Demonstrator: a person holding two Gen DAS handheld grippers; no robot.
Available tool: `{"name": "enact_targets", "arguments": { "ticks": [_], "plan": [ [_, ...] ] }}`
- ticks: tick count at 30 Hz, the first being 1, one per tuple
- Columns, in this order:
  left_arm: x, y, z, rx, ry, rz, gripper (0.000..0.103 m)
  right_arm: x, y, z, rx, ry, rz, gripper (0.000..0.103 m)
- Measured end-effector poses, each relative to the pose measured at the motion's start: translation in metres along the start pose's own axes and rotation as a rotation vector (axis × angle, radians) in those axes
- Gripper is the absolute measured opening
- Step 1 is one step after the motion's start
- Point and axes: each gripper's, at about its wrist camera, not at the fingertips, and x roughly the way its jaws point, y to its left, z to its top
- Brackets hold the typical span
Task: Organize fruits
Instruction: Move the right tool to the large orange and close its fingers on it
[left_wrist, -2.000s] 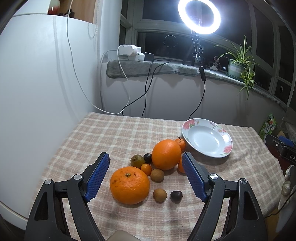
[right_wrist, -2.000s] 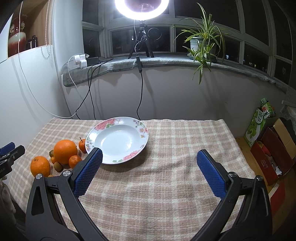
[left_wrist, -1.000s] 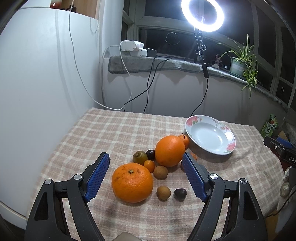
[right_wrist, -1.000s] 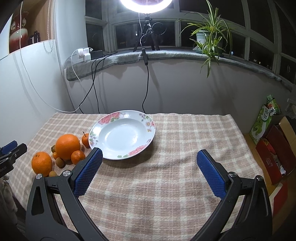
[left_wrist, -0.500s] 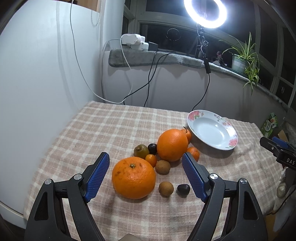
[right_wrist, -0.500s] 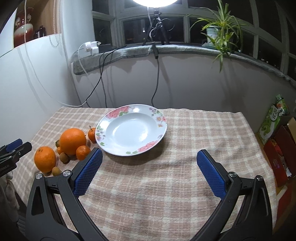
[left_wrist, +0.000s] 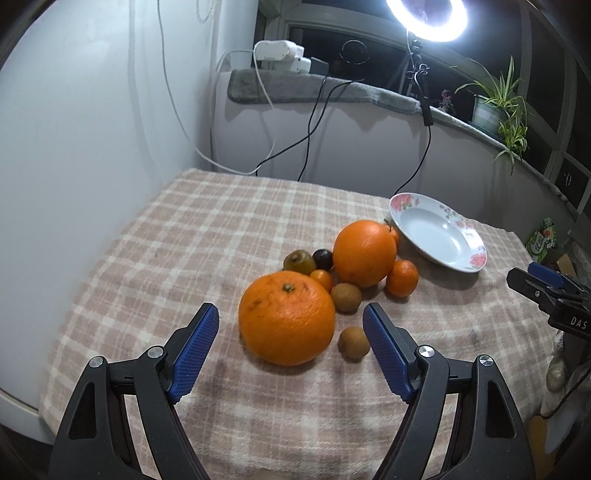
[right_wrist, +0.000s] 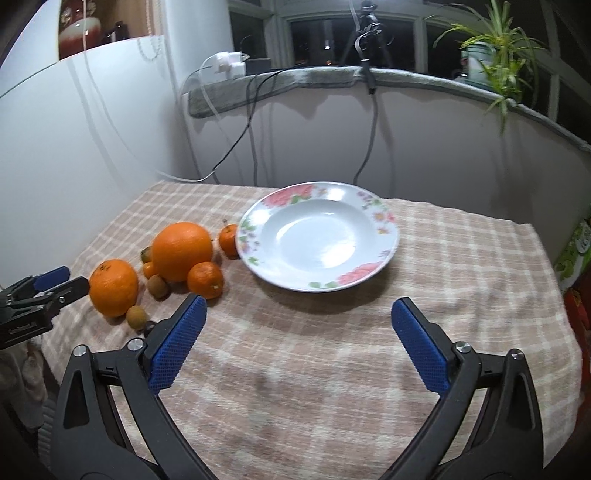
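A big orange (left_wrist: 287, 317) lies on the checked cloth just ahead of my open left gripper (left_wrist: 291, 332), between its blue pads. Behind it lie a second big orange (left_wrist: 364, 253), small mandarins (left_wrist: 402, 278), brown kiwis (left_wrist: 345, 297) and a dark plum (left_wrist: 323, 258). An empty white floral plate (left_wrist: 437, 232) stands at the right. In the right wrist view the plate (right_wrist: 317, 236) is ahead of my open, empty right gripper (right_wrist: 295, 325), with the fruit pile (right_wrist: 181, 251) to its left.
A white wall (left_wrist: 74, 147) borders the table's left side. Cables (left_wrist: 314, 122) hang from the grey sill behind. A ring light (left_wrist: 424, 18) and a potted plant (right_wrist: 491, 51) stand on the sill. Boxes (right_wrist: 576, 258) sit beyond the table's right edge.
My left gripper has moved forward and down toward the near big orange, which now sits between the pads. My right gripper has moved closer to the plate.
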Motion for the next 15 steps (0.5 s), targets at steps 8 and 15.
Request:
{"name": "enact_targets", "arguments": {
  "ticks": [8, 15],
  "plan": [
    [0.008, 0.010, -0.006, -0.042, 0.031, -0.038, 0.080, 0.019, 0.030, 0.006, -0.028, 0.063, 0.118, 0.101],
    [0.016, 0.017, -0.011, -0.061, 0.058, -0.069, 0.080, 0.038, 0.061, 0.009, -0.048, 0.131, 0.236, 0.101]
  ]
}}
